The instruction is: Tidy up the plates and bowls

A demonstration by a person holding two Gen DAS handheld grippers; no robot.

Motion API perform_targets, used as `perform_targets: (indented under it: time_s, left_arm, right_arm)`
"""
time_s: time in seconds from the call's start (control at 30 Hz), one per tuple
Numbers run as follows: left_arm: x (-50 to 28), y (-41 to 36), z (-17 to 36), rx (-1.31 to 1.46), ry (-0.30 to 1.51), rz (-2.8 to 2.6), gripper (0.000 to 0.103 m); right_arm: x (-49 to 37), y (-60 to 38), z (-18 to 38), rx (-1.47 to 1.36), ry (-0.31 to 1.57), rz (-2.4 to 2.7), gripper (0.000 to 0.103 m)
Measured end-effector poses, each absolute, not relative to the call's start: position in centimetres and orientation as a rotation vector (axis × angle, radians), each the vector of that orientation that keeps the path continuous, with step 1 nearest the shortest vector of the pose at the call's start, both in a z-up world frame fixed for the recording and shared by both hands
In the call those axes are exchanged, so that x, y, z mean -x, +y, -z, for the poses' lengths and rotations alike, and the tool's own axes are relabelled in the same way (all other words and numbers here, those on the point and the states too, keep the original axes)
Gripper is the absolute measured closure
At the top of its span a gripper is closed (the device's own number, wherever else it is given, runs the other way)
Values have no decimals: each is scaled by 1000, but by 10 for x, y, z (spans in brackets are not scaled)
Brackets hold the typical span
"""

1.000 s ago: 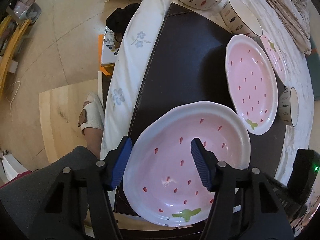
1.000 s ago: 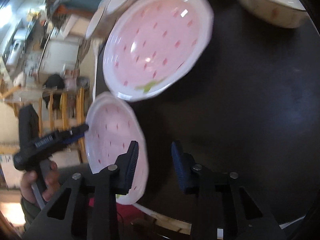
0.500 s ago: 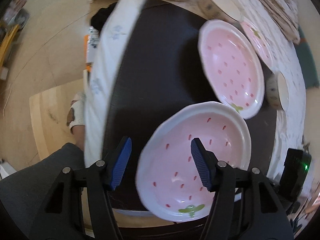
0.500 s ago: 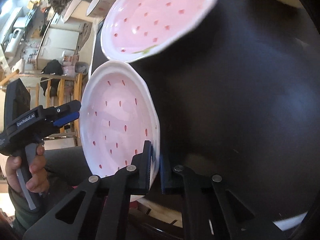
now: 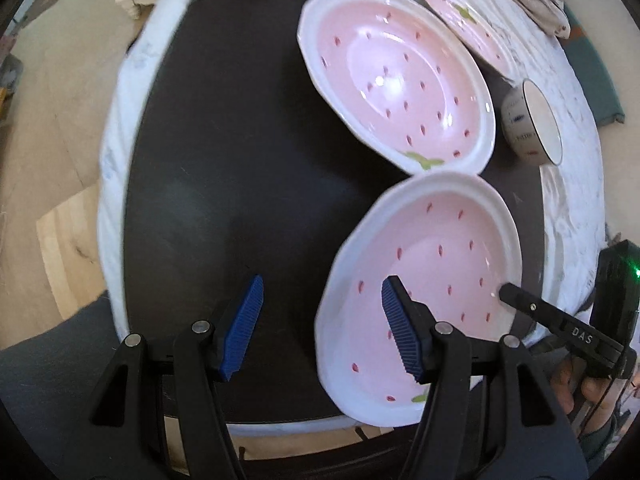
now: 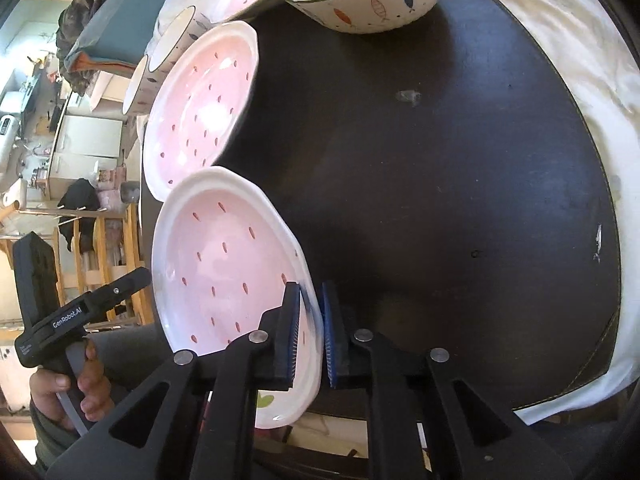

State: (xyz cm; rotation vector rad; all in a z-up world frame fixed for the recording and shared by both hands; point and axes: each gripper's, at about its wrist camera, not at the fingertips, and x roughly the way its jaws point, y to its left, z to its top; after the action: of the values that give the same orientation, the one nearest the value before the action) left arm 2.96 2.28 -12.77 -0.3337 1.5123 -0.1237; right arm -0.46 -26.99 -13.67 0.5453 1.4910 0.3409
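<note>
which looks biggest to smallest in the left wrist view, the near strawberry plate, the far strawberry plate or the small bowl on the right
1. Near strawberry plate and far strawberry plate: they look about alike; the near one sits closer to the camera, so I won't rank them.
2. Small bowl: clearly the smallest.

A lived-in home, a dining corner; the tabletop (image 5: 120,128) wears a white floral cloth under a dark mat (image 6: 460,200); strawberry plates (image 5: 400,80) and fish-print bowls (image 6: 360,0) crowd it; white cabinets (image 6: 88,136) and wooden chairs (image 6: 108,248) stand at 9 o'clock in the right wrist view.
</note>
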Motion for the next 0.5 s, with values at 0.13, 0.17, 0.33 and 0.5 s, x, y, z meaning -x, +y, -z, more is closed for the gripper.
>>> perform_targets:
  time_s: [0.13,0.17,0.33,0.5]
  left_arm:
    - [-24,18,137,348,1554,153,45]
    - [-23,17,140,341,1565,151,49]
    - [-18,10,152,317,1615,154,72]
    - [-15,5,150,297,1627,172,76]
  right_arm:
    - [0,-262,136,-519,1495,-341,88]
    - [1,-263,139,-533,1502,-339,88]
    - [1,-264,144,-575,1507,-334,87]
    - [7,-263,147,-578,1529,-337,86]
